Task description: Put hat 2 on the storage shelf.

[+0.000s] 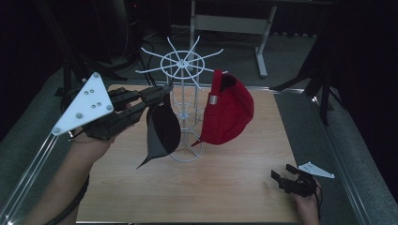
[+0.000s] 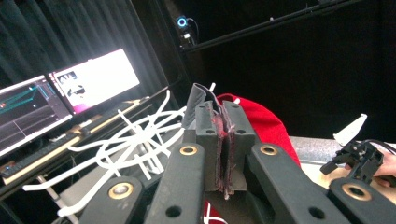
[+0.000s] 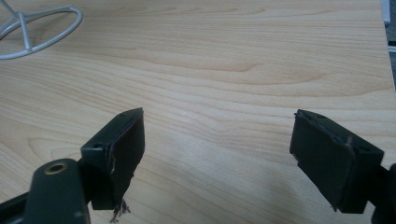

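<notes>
Left claw (image 1: 162, 93) is clenched on a thin fold at the black cap's (image 1: 163, 125) rim, up by the rack's (image 1: 184, 63) top spokes; the cap hangs free under the pinch. Looks light and floppy: the crown will sag and swing, only the brim is stiff. The fabric edge holds but could creep out, so a hold at the brim or back strap looks firmer. Red cap (image 1: 228, 112) already hangs on the rack. Right claw (image 1: 286, 180) is released, resting low on the bench (image 1: 225, 183).

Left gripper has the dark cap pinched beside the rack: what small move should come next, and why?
Probably carry the dark cap up over a free prong of the white rack. The left gripper is shut on its edge, the cap dangles beside the post, unhooked, while the red cap already hangs there.
</notes>
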`<state>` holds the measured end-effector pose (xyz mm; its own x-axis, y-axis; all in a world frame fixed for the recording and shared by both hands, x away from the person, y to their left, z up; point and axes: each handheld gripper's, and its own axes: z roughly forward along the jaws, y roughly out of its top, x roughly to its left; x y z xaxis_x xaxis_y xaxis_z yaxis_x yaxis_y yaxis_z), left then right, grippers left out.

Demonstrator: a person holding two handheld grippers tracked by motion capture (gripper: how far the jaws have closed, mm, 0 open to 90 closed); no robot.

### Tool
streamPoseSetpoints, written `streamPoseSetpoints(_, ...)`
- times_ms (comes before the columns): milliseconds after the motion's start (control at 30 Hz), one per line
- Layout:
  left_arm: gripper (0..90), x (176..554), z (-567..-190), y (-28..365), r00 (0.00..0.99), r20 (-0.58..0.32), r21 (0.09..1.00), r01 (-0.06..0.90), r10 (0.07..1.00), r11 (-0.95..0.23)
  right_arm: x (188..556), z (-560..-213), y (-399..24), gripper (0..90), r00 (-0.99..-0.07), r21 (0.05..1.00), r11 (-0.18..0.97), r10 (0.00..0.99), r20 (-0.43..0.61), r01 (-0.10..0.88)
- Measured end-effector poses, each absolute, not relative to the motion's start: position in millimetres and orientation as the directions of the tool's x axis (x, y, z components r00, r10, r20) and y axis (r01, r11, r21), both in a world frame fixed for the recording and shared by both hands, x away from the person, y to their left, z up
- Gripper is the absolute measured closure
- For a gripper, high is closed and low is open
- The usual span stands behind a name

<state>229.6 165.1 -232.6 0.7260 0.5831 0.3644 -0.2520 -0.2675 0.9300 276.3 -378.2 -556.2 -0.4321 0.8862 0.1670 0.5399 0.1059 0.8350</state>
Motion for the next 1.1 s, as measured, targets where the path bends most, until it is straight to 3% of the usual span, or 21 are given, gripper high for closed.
streamPoseSetpoints(867, 86.0, 245.5, -279.1, 151.4, 0.780, 0.269, 0.958, -0.157, 0.566, -0.240, 276.4, -556.2, -378.9, 17.8, -0.431, 0.834, 0.099, 0.886, 0.174, 0.542)
streamPoseSetpoints(1100, 74.1, 239.7, -277.5, 160.5, 0.784, 0.259, 0.964, -0.170, 0.564, -0.206, 276.0, -556.2, -379.2, 17.8, -0.432, 0.835, 0.098, 0.884, 0.177, 0.542)
